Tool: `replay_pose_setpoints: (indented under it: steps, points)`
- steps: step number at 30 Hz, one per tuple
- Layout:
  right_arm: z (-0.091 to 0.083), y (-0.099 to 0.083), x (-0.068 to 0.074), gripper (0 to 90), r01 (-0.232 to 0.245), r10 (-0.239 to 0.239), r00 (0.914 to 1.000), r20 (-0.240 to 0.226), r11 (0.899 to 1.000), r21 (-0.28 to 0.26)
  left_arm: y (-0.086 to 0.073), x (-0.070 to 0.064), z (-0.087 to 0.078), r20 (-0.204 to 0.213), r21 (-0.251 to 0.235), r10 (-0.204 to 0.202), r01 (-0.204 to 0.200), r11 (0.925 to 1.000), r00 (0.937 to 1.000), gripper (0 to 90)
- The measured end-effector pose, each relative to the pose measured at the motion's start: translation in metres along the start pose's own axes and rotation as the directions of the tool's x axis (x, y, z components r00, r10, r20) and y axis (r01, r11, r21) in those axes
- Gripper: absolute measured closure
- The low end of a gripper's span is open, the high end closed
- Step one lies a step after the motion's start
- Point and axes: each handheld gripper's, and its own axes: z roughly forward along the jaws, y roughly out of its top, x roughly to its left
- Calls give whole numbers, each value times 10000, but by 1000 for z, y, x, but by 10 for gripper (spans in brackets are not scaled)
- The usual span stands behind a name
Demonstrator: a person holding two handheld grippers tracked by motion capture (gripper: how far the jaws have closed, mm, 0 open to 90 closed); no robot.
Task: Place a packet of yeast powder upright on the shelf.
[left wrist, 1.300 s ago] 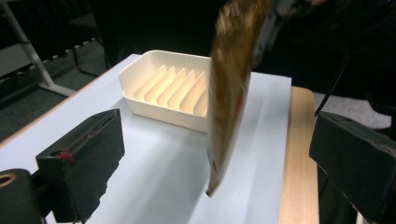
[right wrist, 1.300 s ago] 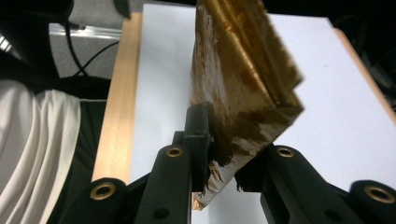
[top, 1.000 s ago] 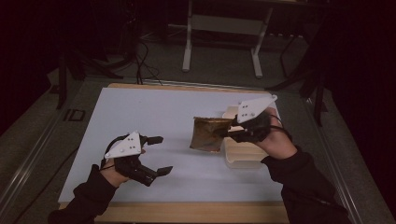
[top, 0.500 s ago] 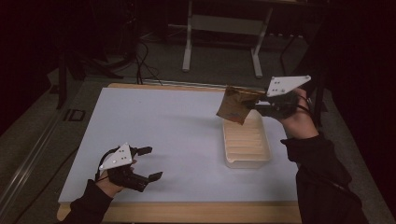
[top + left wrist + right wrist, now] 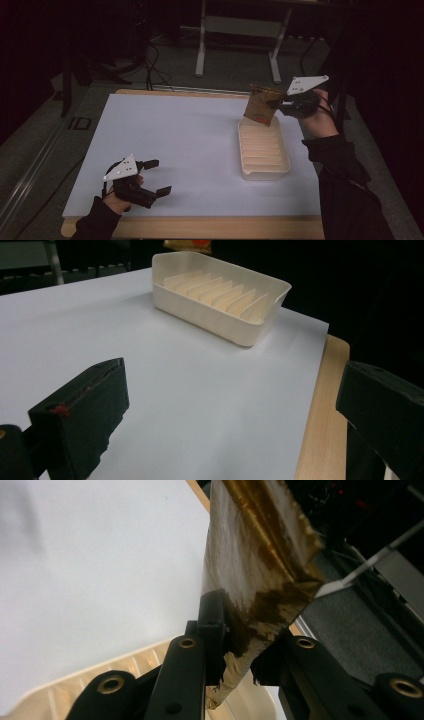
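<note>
Snack packet [image 5: 261,104]: brown and gold foil pouch, held in the air above the far end of the ribbed tray [image 5: 263,154]; not touching tray or tabletop [image 5: 190,140]
Right tool [image 5: 278,104]: jaws clamped on the packet's edge; in the right gripper view the packet [image 5: 255,565] rises from between the jaws, long axis roughly upright
Left tool [image 5: 156,176]: jaws apart, holding nothing; low over the near left of the tabletop, well apart from the tray [image 5: 220,300]
Tray: cream plastic, ribbed floor, nothing in it; long axis runs near to far
Key relation: tray lies directly below and toward the person from the packet; right hand is the nearer one
Judgement: lowering the packet into the tray would call for tipping it flat along the tray's length; risk of catching on the far rim
</note>
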Motion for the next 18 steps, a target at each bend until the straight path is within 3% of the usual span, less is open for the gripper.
replay_pose_setpoints:
  steps: [7, 11, 16, 18]
  points:
    - [27, -18, -11, 783, -71, 50, 9994, 343, 9981, 617, -2, 0, -3, -67, -96, -131, 130, 9999, 9999, 13]
    - [38, -21, -15, 782, -83, 56, 9992, 393, 9976, 691, -3, 1, -5, -86, -129, -203, 202, 9997, 9998, 14]
    - [49, -21, -14, 782, 233, -273, 9983, 524, 9969, 750, -4, 2, -6, -59, -146, -319, 318, 9994, 9995, 14]
    - [53, -22, -15, 780, 135, -167, 9982, 584, 9984, 542, -5, 2, -7, 6, -216, -415, 415, 9989, 9991, 14]
